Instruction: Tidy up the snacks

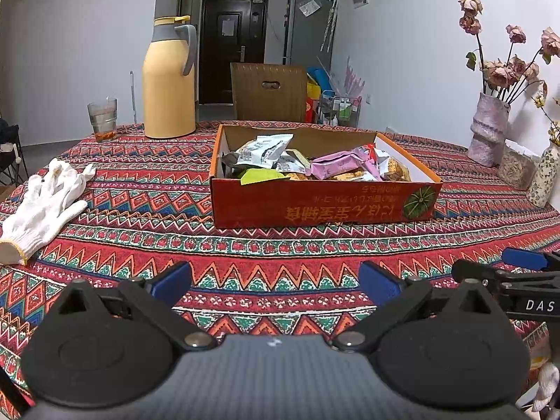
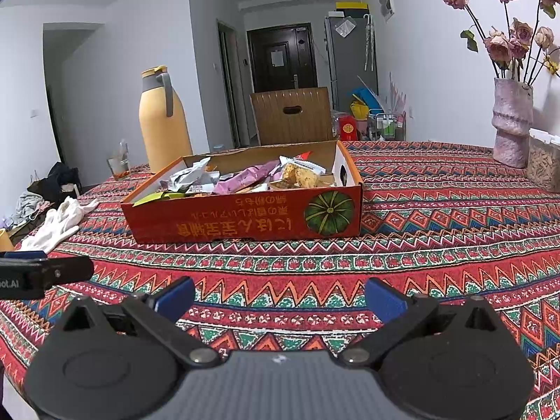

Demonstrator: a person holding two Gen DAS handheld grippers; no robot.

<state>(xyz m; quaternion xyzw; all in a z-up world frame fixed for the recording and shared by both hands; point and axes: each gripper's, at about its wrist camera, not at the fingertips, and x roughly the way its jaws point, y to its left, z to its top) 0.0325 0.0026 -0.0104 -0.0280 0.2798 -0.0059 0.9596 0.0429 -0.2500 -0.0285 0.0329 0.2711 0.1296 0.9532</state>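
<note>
Meanwhile, we are holding the left gripper and right gripper spread wide, gripping nothing. At twelve o'clock, snack packets are filling the orange box on the patterned tablecloth.

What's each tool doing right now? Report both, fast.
Left tool: open, holding nothing, above the tablecloth short of the snack box.
Right tool: open, holding nothing, also short of the box.
</note>
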